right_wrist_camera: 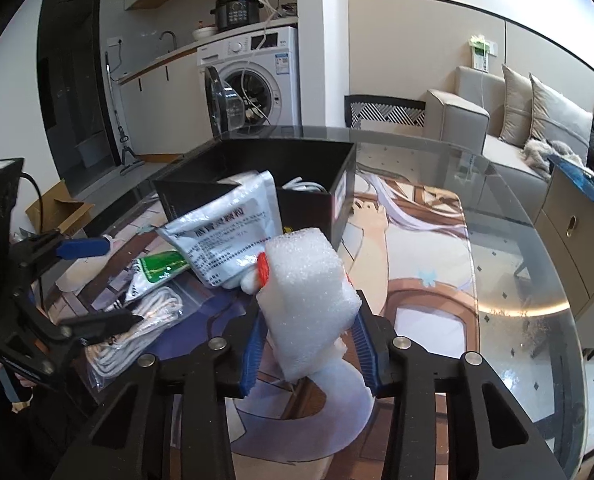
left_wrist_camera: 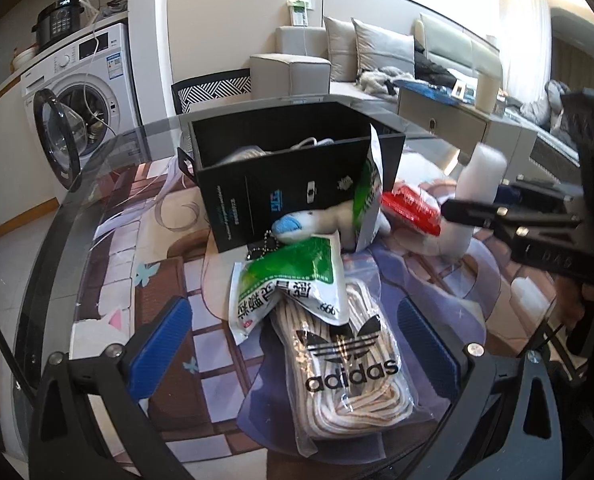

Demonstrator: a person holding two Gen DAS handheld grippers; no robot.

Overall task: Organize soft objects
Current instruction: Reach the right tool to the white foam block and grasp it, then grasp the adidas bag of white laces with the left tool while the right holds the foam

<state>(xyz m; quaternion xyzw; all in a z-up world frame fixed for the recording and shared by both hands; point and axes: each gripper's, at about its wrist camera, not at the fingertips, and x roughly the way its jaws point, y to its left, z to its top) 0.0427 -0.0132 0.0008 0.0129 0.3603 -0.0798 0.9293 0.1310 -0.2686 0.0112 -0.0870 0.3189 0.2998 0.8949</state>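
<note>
My left gripper (left_wrist_camera: 297,344) is open, its blue pads wide apart on either side of a clear Adidas bag of cream cord (left_wrist_camera: 349,364) on the table mat. A green-and-white pouch (left_wrist_camera: 285,288) lies partly on that bag. Behind it, a small white plush with a blue nose (left_wrist_camera: 317,224) and a red packet (left_wrist_camera: 411,208) rest against an open black box (left_wrist_camera: 293,168). My right gripper (right_wrist_camera: 309,344) is shut on a white foam block (right_wrist_camera: 309,300), which shows at the right of the left wrist view as well (left_wrist_camera: 483,176). A silver pouch (right_wrist_camera: 233,236) leans on the black box (right_wrist_camera: 257,176).
A round glass table (right_wrist_camera: 517,280) carries a printed cartoon mat (right_wrist_camera: 429,264). White cables lie inside the box. A patterned chair back (left_wrist_camera: 213,88) stands behind the table, with a washing machine (left_wrist_camera: 93,80) to the left and a sofa (left_wrist_camera: 361,56) beyond.
</note>
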